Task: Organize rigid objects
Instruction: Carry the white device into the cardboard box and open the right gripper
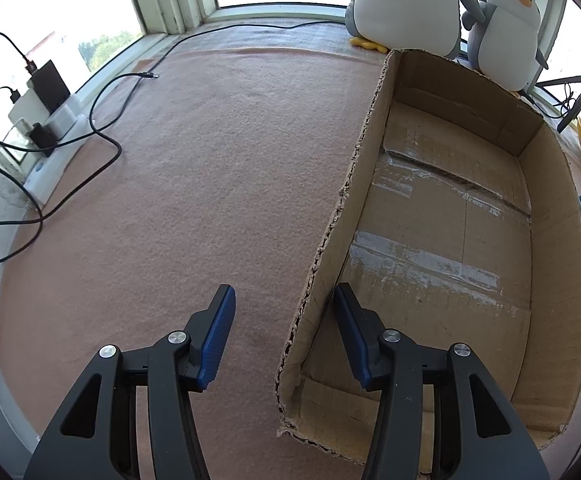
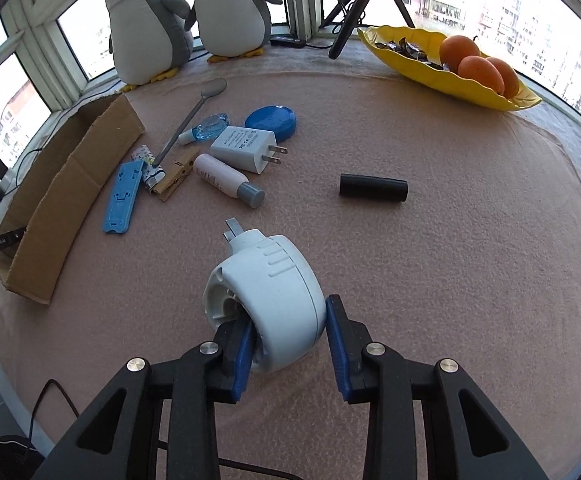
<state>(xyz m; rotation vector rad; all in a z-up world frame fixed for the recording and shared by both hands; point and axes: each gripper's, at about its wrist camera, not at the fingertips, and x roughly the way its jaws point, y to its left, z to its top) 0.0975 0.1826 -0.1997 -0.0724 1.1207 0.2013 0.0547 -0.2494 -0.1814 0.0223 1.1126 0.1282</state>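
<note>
My right gripper [image 2: 288, 316] is shut on a white round plastic device [image 2: 274, 284] with a metal prong at its far end. It holds it just over the pink cloth. Beyond it lie a black cylinder [image 2: 372, 187], a pale bottle with a grey cap [image 2: 226, 180], a white charger [image 2: 244, 148], a blue round lid [image 2: 270, 120], a spoon [image 2: 194, 114], a clothespin [image 2: 176, 176] and a blue flat clip [image 2: 122, 198]. The cardboard box [image 1: 554, 240] has nothing in it. My left gripper [image 1: 283, 290] is open and straddles the box's near left wall without touching it.
Two plush penguins [image 2: 146, 28] stand at the window behind the box. At the back right are a yellow dish [image 2: 410, 60] with oranges and a tripod [image 2: 354, 0]. A power strip [image 1: 50, 120] with chargers and loose black cables [image 1: 106, 136] lies at the cloth's left edge.
</note>
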